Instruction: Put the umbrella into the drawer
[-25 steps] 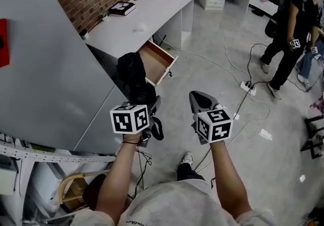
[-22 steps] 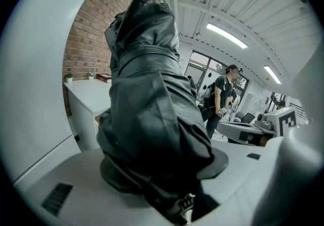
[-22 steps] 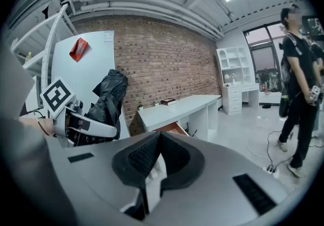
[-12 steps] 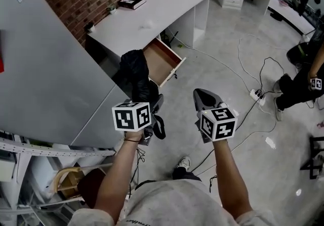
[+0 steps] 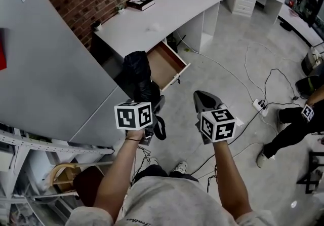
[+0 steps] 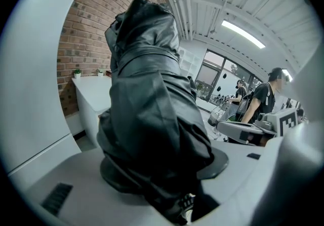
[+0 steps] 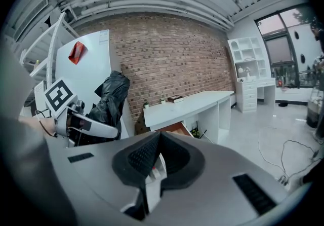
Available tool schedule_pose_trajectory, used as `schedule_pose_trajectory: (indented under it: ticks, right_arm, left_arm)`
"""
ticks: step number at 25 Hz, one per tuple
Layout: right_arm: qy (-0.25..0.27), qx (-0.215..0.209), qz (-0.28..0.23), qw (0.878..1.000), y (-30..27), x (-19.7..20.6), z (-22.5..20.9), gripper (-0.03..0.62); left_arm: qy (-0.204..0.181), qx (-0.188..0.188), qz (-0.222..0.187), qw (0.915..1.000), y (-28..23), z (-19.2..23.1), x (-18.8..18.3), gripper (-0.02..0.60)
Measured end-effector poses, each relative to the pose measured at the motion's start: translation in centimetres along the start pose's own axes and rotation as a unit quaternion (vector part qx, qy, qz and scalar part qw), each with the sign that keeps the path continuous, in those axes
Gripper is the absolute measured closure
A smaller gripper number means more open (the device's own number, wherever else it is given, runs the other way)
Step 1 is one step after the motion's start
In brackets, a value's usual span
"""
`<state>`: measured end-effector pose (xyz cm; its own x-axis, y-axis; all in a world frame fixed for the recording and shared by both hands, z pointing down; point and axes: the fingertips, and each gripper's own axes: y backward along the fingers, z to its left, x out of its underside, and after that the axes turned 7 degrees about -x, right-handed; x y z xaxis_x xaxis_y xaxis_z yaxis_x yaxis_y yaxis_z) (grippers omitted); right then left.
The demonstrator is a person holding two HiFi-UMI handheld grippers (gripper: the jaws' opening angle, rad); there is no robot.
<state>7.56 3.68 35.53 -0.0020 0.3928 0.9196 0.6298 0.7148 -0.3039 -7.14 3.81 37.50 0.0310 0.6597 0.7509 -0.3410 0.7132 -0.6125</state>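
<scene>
A black folded umbrella (image 5: pixel 137 75) stands up from my left gripper (image 5: pixel 153 104), whose jaws are shut on its lower end. In the left gripper view the umbrella (image 6: pixel 147 118) fills the middle and hides the pads. My right gripper (image 5: pixel 203 100) is beside it, shut with nothing held; its pads meet in the right gripper view (image 7: pixel 153 155). Ahead, an open wooden drawer (image 5: pixel 165 65) sticks out from under a white desk (image 5: pixel 167 17). From the right gripper view the umbrella (image 7: pixel 109 99) is at the left and the drawer (image 7: pixel 175 128) lies straight ahead.
A large grey panel (image 5: pixel 48 73) leans at the left, close to the umbrella. A book (image 5: pixel 140 2) and a small plant (image 5: pixel 96 25) sit on the desk. Cables and a power strip (image 5: pixel 259 104) lie on the floor at right, near a person's legs (image 5: pixel 293 121).
Both grippers have moved towards the desk, and the drawer sits a little nearer in view. The umbrella stays gripped the same way. The person at the right has shifted towards the frame edge.
</scene>
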Motion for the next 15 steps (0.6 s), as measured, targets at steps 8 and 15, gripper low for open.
schedule_pose_trajectory:
  ticks: [8, 15]
  right_arm:
    - [-0.002, -0.008, 0.001, 1.000, -2.3, -1.1, -1.5, 0.591]
    - [-0.004, -0.010, 0.007, 1.000, -6.4, -2.2, -4.4, 0.591]
  left_arm:
    - [0.010, -0.007, 0.004, 0.9999, -1.9, 1.3, -1.4, 0.341]
    - [0.016, -0.007, 0.007, 0.9998, -5.8, 3.3, -4.1, 0.341]
